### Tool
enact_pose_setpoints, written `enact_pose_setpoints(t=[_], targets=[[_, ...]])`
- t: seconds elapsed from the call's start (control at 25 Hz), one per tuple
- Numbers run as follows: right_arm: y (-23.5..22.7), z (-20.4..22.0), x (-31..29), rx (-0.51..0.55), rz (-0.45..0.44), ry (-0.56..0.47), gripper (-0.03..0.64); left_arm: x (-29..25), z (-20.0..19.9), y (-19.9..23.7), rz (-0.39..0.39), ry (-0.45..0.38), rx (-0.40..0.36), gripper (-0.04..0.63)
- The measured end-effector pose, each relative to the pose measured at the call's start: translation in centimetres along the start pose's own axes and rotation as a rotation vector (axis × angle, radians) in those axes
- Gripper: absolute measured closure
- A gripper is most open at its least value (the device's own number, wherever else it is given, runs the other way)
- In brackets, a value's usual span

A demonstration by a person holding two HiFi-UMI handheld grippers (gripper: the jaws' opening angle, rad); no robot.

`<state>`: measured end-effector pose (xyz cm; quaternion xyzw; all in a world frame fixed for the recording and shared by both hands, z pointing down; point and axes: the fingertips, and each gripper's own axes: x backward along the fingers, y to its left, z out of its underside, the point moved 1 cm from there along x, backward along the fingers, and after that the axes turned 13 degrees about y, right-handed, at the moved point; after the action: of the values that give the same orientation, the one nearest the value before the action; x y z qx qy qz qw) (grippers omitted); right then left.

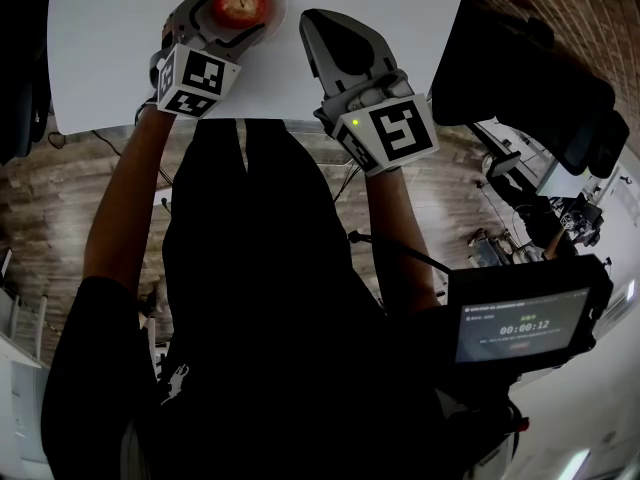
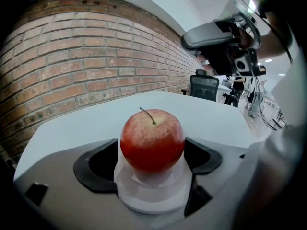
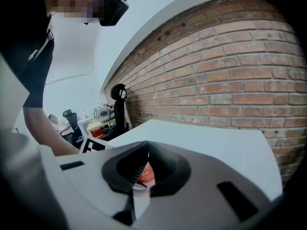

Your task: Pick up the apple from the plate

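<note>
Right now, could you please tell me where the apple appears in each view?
Head view: apple at the top edge, left of centre.
Left gripper view: dead centre, on the plate.
Right gripper view: a red sliver low at centre, through the jaws' slit.
Shared landmark: the white table.

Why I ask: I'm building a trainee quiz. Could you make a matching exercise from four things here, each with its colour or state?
1 apple
2 left hand-held gripper
3 right hand-held gripper
4 wall

A jaws together
B red, on the plate
C jaws either side of the apple
D brick

Pairs: 1-B, 2-C, 3-A, 4-D
</note>
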<state>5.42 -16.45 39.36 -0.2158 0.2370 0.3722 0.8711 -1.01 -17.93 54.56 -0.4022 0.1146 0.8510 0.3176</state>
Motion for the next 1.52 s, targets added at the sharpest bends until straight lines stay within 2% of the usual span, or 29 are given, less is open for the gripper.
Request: enact_pose_setpoints(t=[0.92,1.52], targets=[[-0.2,0.1,0.1,-0.014,0.015,0.003,0.612,-0.3,-0.6,0.4,-0.019,-0.012,-0.018,0.184],[-0.4,0.1,0.0,0.023,0.031,0.015,0.612,0.0,-1.4,0.6,-0.013,-0.027,-0.020,0.187]])
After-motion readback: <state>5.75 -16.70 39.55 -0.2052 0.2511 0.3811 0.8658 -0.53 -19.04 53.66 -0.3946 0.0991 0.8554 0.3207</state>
